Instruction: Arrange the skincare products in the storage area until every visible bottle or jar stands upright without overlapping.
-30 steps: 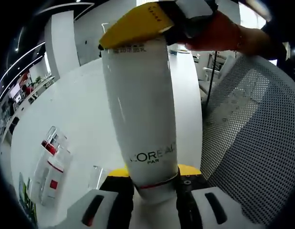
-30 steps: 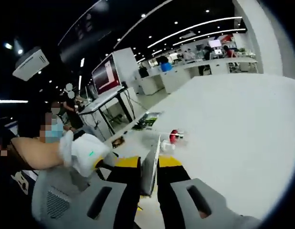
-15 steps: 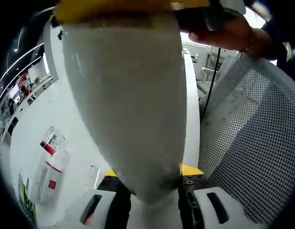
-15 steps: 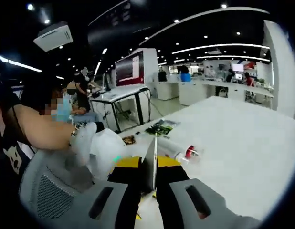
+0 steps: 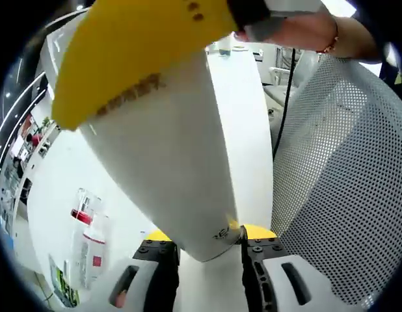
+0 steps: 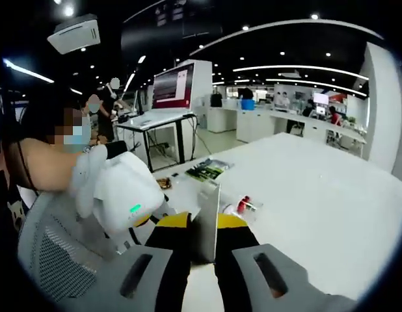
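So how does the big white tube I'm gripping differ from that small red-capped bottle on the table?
The white tube is plain white; the small red-capped bottle is clear-looking with a red band and label. The tube is held off the table, clamped between the left gripper and the right gripper; the bottle lies free on the white table. The tube looks much larger, though it is closer. Neither stands upright.

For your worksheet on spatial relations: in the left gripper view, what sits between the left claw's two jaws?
The narrow end of a white tube sits between them, clamped in the left claw, in the left gripper view.
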